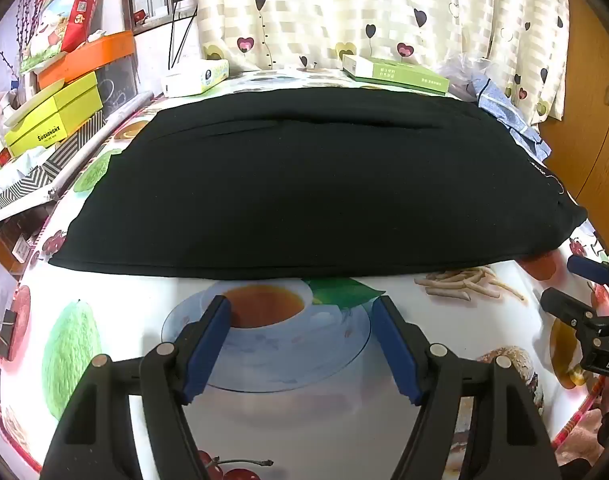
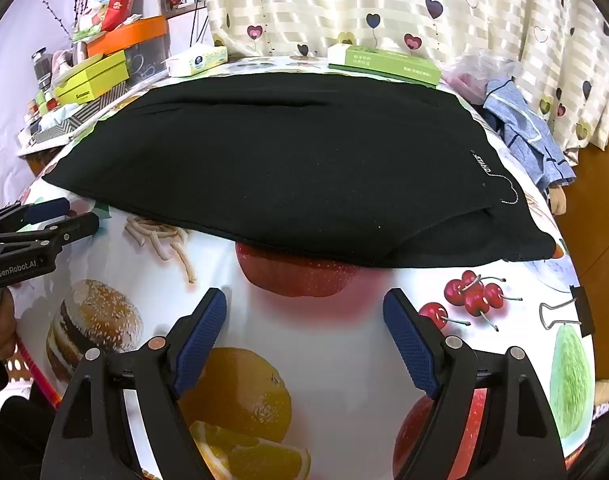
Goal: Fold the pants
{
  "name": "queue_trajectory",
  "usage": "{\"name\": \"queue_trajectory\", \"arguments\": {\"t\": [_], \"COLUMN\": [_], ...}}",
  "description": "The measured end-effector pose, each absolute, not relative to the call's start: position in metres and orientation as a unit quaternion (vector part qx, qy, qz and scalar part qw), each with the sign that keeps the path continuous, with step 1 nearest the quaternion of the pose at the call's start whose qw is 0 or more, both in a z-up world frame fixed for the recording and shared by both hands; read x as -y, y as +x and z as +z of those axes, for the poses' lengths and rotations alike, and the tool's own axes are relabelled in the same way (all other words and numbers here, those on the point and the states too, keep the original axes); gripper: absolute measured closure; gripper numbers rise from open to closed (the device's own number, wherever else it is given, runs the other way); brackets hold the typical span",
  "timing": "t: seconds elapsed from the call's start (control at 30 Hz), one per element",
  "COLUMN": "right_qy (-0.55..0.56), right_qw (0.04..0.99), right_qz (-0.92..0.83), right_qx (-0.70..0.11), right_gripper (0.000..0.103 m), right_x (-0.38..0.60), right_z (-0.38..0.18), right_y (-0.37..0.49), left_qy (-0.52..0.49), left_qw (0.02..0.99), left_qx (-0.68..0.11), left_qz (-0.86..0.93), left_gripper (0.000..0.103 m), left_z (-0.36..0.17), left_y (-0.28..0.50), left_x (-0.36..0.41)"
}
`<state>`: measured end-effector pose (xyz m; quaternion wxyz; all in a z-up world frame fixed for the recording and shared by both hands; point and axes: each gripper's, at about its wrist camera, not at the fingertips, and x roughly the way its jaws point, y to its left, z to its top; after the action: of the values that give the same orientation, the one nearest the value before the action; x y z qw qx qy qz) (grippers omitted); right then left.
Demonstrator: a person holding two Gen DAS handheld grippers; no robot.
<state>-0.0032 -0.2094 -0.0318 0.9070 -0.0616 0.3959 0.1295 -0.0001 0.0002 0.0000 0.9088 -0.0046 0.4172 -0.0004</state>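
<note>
Left gripper (image 1: 302, 304): jaws spread wide, nothing between them, blue pads (image 1: 208, 344) facing each other. It hovers over the printed tablecloth (image 1: 296, 428), above the teacup picture, near the front edge of the table.

Right gripper (image 2: 304, 300): same state, jaws wide apart, nothing held. Blue pads (image 2: 200, 340) sit over the apple and orange prints on the tablecloth (image 2: 324, 360). Each gripper shows at the edge of the other's view: the right gripper (image 1: 572, 284) at the right side of the left wrist view, the left gripper (image 2: 70, 212) at the left side of the right wrist view. So the two are side by side, apart.

Black pants (image 1: 312, 184) lie flat on the table just ahead of both grippers, not touched by either. Near hem runs across in front of the left fingertips with a strip of bare cloth between. In the right wrist view the pants (image 2: 272, 168) reach closer, near edge just beyond the fingertips, lying over the top of the apple print. Fabric looks doubled over: a layered edge shows at the right end, with a small label (image 2: 482, 164) and loose white thread there. A long crease runs along the far part.

Beyond the pants: green box (image 1: 396, 74), white tissue pack (image 1: 196, 76), blue garment (image 2: 528, 132) bunched at the far right. Stacked yellow and orange boxes (image 1: 64, 96) at the far left. Heart-print curtain (image 1: 364, 8) behind everything. Binder clip (image 2: 564, 312) on the right table edge.
</note>
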Motion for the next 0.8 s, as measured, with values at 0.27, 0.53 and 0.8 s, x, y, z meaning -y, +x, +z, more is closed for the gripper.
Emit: {"name": "queue_trajectory", "arguments": {"t": [0.27, 0.53, 0.8], "right_qy": [-0.062, -0.062, -0.062], "right_qw": [0.907, 0.907, 0.906], "right_qz": [0.129, 0.129, 0.129], "right_qx": [-0.396, -0.397, -0.398], "right_gripper": [0.022, 0.022, 0.022], "right_x": [0.2091, 0.2090, 0.2088], "right_z": [-0.0320, -0.0313, -0.0312], "right_y": [-0.0028, -0.0037, -0.0032], "left_qy": [-0.003, -0.006, -0.006], "left_qw": [0.908, 0.907, 0.906], "left_qx": [-0.419, -0.422, -0.422], "left_qz": [0.003, 0.007, 0.007], "left_gripper": [0.028, 0.028, 0.028], "left_z": [0.0002, 0.0002, 0.0005], "left_y": [0.0002, 0.0020, 0.0024], "left_x": [0.0007, 0.0001, -0.0006]}}
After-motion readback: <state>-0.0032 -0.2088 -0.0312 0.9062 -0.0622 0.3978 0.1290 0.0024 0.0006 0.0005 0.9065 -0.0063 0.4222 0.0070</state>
